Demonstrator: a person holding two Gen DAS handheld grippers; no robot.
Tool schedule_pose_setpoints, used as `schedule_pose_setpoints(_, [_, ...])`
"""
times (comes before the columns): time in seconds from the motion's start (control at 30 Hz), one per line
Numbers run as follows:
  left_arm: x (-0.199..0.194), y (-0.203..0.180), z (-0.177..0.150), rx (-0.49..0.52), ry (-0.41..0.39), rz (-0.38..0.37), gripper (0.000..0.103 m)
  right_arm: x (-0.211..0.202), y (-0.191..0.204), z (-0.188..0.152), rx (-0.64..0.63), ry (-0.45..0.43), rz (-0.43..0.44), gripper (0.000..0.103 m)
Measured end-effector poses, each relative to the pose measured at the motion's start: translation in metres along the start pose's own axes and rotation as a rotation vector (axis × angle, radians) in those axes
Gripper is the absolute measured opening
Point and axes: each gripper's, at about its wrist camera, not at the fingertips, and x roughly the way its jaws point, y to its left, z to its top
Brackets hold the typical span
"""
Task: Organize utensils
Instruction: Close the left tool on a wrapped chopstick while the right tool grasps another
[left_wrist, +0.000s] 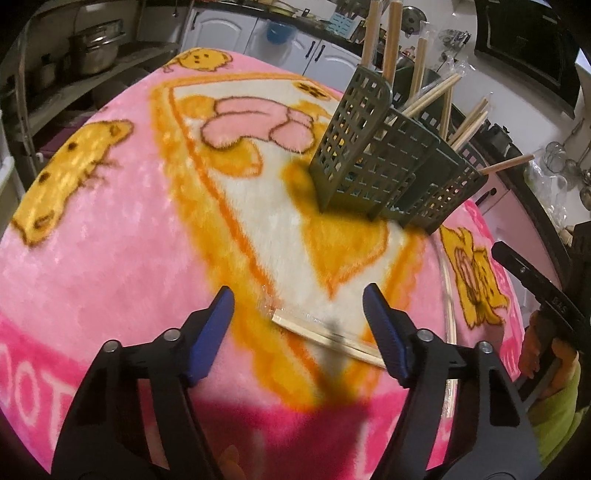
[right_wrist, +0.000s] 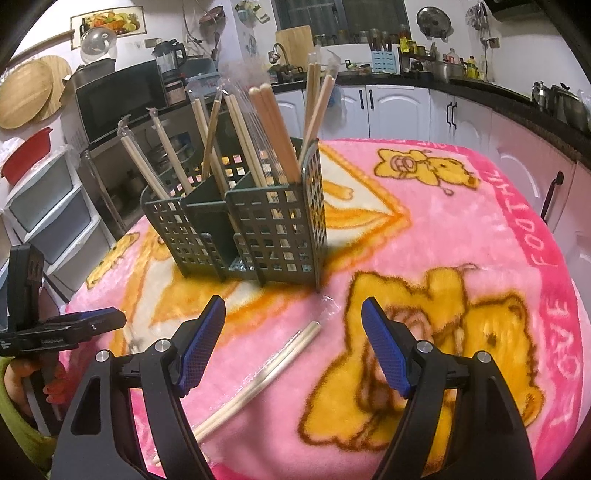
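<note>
Nearest in each wrist view, both grippers stand spread and hold nothing. The left gripper (left_wrist: 298, 328) hovers over a wrapped pair of chopsticks (left_wrist: 328, 339) lying flat on the pink blanket (left_wrist: 122, 236) that covers the surface, its near end running under the right-hand finger. The right gripper (right_wrist: 293, 341) is poised above a second wrapped pair (right_wrist: 269, 373), which lies slantwise between its fingers, pointing far and to the right.

Both pairs look light, thin and stiff, and the clear plastic sleeve around each is probably slick, so a pinch across the wood near the middle, or a little toward the thicker end, seems the safest hold; taken at the very tip, a pair would likely swing or slip. The plush pile lets them sink slightly, so the fingers may need to press into the fabric to get round them.

Farther off stands the dark green lattice holder (right_wrist: 236, 236), upright on the blanket, with several compartments already bristling with chopsticks (right_wrist: 273, 129). It probably weighs little and could tip if knocked.

Beyond it lies the kitchen counter (right_wrist: 406, 79).
</note>
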Motion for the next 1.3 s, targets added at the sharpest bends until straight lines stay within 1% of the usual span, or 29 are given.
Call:
schedule_pose_setpoints(0.03, [0.001, 0.001, 0.0, -0.003, 0.001, 0.0, 0.06, 0.001, 0.0, 0.0, -0.001, 0.004, -0.001, 0.074])
schedule_pose_setpoints(0.1, [0.003, 0.002, 0.0, -0.012, 0.007, -0.007, 0.053, 0.005, -0.001, -0.001, -0.003, 0.014, -0.002, 0.074])
schedule_pose_setpoints(0.13, [0.005, 0.003, 0.0, -0.014, 0.009, -0.006, 0.051, 0.006, -0.001, -0.001, -0.003, 0.021, -0.004, 0.074])
schedule_pose_setpoints(0.2, [0.007, 0.003, 0.0, -0.012, 0.011, -0.004, 0.039, 0.012, -0.003, -0.002, 0.001, 0.036, -0.006, 0.074])
schedule_pose_setpoints(0.33, [0.01, 0.003, 0.001, -0.006, 0.019, -0.013, 0.028, 0.023, -0.007, -0.003, 0.011, 0.063, -0.006, 0.074])
schedule_pose_setpoints(0.4, [0.012, 0.004, 0.001, -0.007, 0.023, -0.01, 0.02, 0.029, -0.008, -0.004, 0.012, 0.075, -0.006, 0.074])
schedule_pose_setpoints(0.5, [0.014, 0.006, 0.001, -0.012, 0.027, -0.01, 0.013, 0.038, -0.009, -0.003, 0.007, 0.094, -0.006, 0.073])
schedule_pose_setpoints(0.53, [0.014, 0.006, 0.001, -0.012, 0.027, -0.009, 0.012, 0.041, -0.009, -0.002, 0.003, 0.096, -0.006, 0.073])
schedule_pose_setpoints(0.6, [0.015, 0.007, 0.001, -0.011, 0.027, -0.008, 0.008, 0.049, -0.01, 0.0, -0.005, 0.109, -0.024, 0.072])
schedule_pose_setpoints(0.7, [0.015, 0.007, 0.002, -0.009, 0.028, -0.01, 0.006, 0.062, -0.012, 0.001, -0.006, 0.139, -0.036, 0.066])
schedule_pose_setpoints(0.73, [0.015, 0.007, 0.002, -0.009, 0.027, -0.01, 0.006, 0.066, -0.011, 0.001, -0.006, 0.149, -0.036, 0.066])
schedule_pose_setpoints(0.8, [0.015, 0.007, 0.002, -0.009, 0.026, -0.01, 0.006, 0.075, -0.011, 0.0, -0.001, 0.18, -0.041, 0.059])
schedule_pose_setpoints(0.87, [0.016, 0.006, 0.003, -0.006, 0.025, -0.009, 0.006, 0.081, -0.013, -0.002, 0.02, 0.201, -0.044, 0.055])
schedule_pose_setpoints(0.93, [0.016, 0.005, 0.004, 0.0, 0.023, -0.007, 0.006, 0.083, -0.01, -0.003, 0.002, 0.199, -0.08, 0.049])
schedule_pose_setpoints(0.97, [0.017, 0.004, 0.005, 0.003, 0.022, -0.006, 0.006, 0.083, -0.009, -0.004, -0.008, 0.199, -0.097, 0.043])
schedule_pose_setpoints(1.1, [0.017, 0.001, 0.008, 0.014, 0.017, -0.006, 0.006, 0.082, -0.014, -0.004, 0.01, 0.195, -0.102, 0.031])
schedule_pose_setpoints(1.3, [0.017, -0.005, 0.012, 0.028, 0.008, -0.008, 0.005, 0.08, -0.024, -0.004, 0.043, 0.186, -0.109, 0.017])
